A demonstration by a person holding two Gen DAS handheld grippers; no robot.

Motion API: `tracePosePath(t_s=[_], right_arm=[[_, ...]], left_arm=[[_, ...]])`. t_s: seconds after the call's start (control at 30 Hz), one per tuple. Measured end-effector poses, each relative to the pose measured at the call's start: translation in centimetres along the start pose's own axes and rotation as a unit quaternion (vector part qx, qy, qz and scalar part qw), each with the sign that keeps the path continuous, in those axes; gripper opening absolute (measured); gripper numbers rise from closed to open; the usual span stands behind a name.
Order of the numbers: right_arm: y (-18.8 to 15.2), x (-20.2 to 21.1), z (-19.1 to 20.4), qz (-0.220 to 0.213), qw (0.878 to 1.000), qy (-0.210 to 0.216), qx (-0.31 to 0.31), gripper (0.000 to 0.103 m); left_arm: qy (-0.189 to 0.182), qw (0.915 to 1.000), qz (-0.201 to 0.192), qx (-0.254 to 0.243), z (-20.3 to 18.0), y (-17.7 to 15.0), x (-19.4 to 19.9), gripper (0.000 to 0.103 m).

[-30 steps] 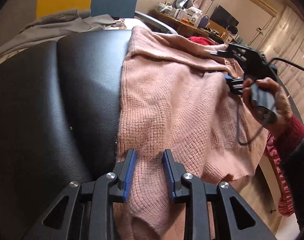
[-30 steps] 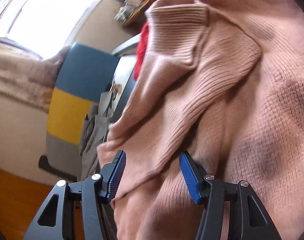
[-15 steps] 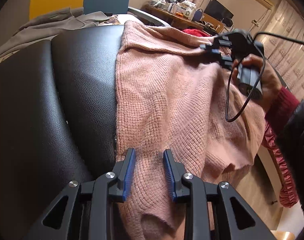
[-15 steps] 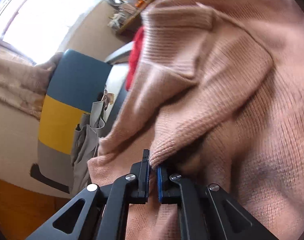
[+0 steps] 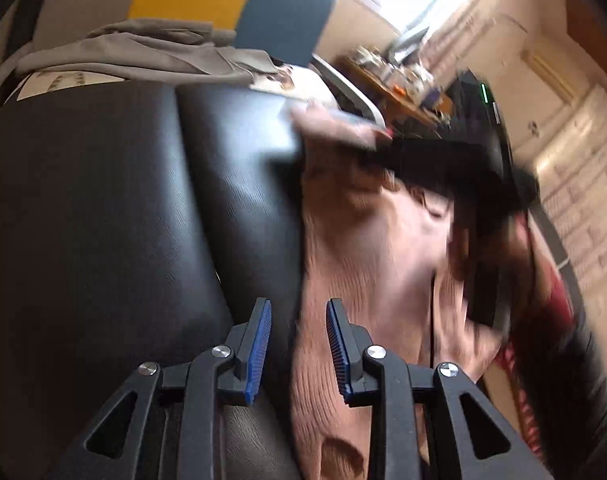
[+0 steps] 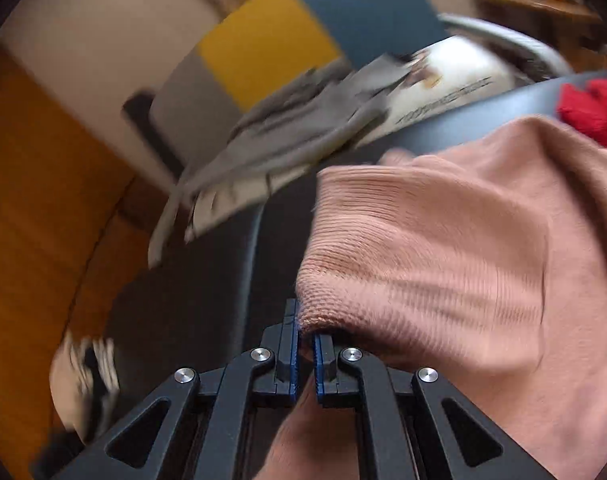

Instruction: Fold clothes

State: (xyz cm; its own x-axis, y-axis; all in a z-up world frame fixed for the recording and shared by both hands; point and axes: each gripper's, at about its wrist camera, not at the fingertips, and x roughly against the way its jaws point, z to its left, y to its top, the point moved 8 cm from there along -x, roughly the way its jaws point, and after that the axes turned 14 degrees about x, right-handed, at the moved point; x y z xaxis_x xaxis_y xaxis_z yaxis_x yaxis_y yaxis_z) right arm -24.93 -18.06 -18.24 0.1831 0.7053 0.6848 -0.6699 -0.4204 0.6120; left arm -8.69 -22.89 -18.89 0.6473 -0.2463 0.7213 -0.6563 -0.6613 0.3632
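A pink knitted sweater (image 5: pixel 367 248) lies on a black leather seat (image 5: pixel 103 220). My left gripper (image 5: pixel 297 344) is open, its fingers straddling the sweater's left edge near the hem. My right gripper (image 6: pixel 305 344) is shut on a fold of the pink sweater (image 6: pixel 423 248) and holds it lifted over the seat (image 6: pixel 191 312). In the left wrist view the right gripper's black body (image 5: pixel 463 160) and the hand appear blurred above the sweater.
A grey garment (image 5: pixel 143 52) lies on papers at the seat's far end, also in the right wrist view (image 6: pixel 295 128). A yellow, blue and grey panel (image 6: pixel 271 40) stands behind. A red cloth (image 6: pixel 591 108) lies beyond the sweater. A cluttered desk (image 5: pixel 395 80) stands at the back.
My right gripper shut on a sweater fold and has carried it leftward across the garment. My left gripper has shifted left to the sweater's edge, still open.
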Motion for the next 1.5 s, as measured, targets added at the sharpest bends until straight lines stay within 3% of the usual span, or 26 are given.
tracePosePath(t_s=[0.07, 0.1, 0.13, 0.2, 0.3, 0.4, 0.53, 0.7, 0.8, 0.83, 0.87, 1.0, 1.13, 1.23, 1.4, 1.5], right_arm=[[-2.0, -0.7, 0.4, 0.024, 1.0, -0.01, 0.005, 0.011], [-3.0, -0.9, 0.5, 0.035, 0.999, -0.011, 0.004, 0.019], [-4.0, -0.5, 0.4, 0.041, 0.999, -0.004, -0.005, 0.04], [-4.6, 0.5, 0.1, 0.027, 0.999, 0.001, -0.017, 0.062], [-6.9, 4.5, -0.8, -0.005, 0.999, -0.008, -0.032, 0.063], [-10.4, 8.0, -1.8, -0.027, 0.998, -0.042, -0.039, 0.07], [-12.6, 10.0, -3.1, -0.032, 0.996, -0.056, -0.06, 0.071], [-14.7, 10.8, -4.2, -0.032, 0.996, -0.049, -0.068, 0.075], [-14.5, 9.7, -4.6, -0.033, 0.996, -0.045, -0.065, 0.075], [-14.4, 9.4, -4.7, -0.034, 0.996, -0.043, -0.065, 0.077], [-14.3, 9.3, -4.7, -0.034, 0.996, -0.042, -0.065, 0.078], [-13.9, 9.1, -4.9, -0.035, 0.996, -0.038, -0.067, 0.081], [-14.0, 10.1, -5.3, -0.033, 0.995, -0.058, -0.067, 0.084], [-14.6, 10.5, -5.5, -0.028, 0.994, -0.074, -0.071, 0.086], [-15.0, 8.9, -4.4, -0.014, 0.994, -0.076, -0.074, 0.088], [-14.9, 7.3, -2.5, 0.003, 0.996, -0.072, -0.054, 0.1]], left_arm=[[-0.01, 0.9996, 0.007, 0.025, 0.2, 1.5, -0.3, 0.028], [-0.013, 0.9989, 0.016, 0.041, 0.3, 2.1, -0.8, 0.028], [-0.018, 0.9981, 0.022, 0.055, 0.3, 2.7, -1.3, 0.029], [-0.035, 0.9954, 0.037, 0.081, 0.0, 3.5, -2.5, 0.031], [-0.062, 0.9877, 0.067, 0.127, -0.9, 4.2, -5.1, 0.033], [-0.097, 0.9755, 0.095, 0.173, -2.2, 5.4, -8.1, 0.041], [-0.114, 0.9624, 0.116, 0.217, -3.4, 6.9, -11.8, 0.047], [-0.098, 0.9592, 0.116, 0.238, -4.2, 7.6, -14.4, 0.048], [-0.081, 0.9622, 0.114, 0.234, -4.4, 8.0, -15.3, 0.037], [-0.072, 0.9658, 0.107, 0.225, -4.6, 8.1, -15.3, 0.02], [-0.064, 0.9692, 0.101, 0.215, -4.8, 8.2, -15.3, 0.009], [-0.077, 0.9687, 0.041, 0.232, -3.8, 10.4, -12.3, 0.008], [-0.079, 0.9663, -0.054, 0.239, -0.2, 14.6, -5.1, 0.008], [-0.056, 0.9616, -0.12, 0.24, 4.3, 16.9, 1.3, 0.008], [-0.003, 0.9511, -0.162, 0.263, 12.1, 16.4, 7.8, 0.008], [0.026, 0.9446, -0.172, 0.278, 16.3, 14.1, 10.2, 0.008]])
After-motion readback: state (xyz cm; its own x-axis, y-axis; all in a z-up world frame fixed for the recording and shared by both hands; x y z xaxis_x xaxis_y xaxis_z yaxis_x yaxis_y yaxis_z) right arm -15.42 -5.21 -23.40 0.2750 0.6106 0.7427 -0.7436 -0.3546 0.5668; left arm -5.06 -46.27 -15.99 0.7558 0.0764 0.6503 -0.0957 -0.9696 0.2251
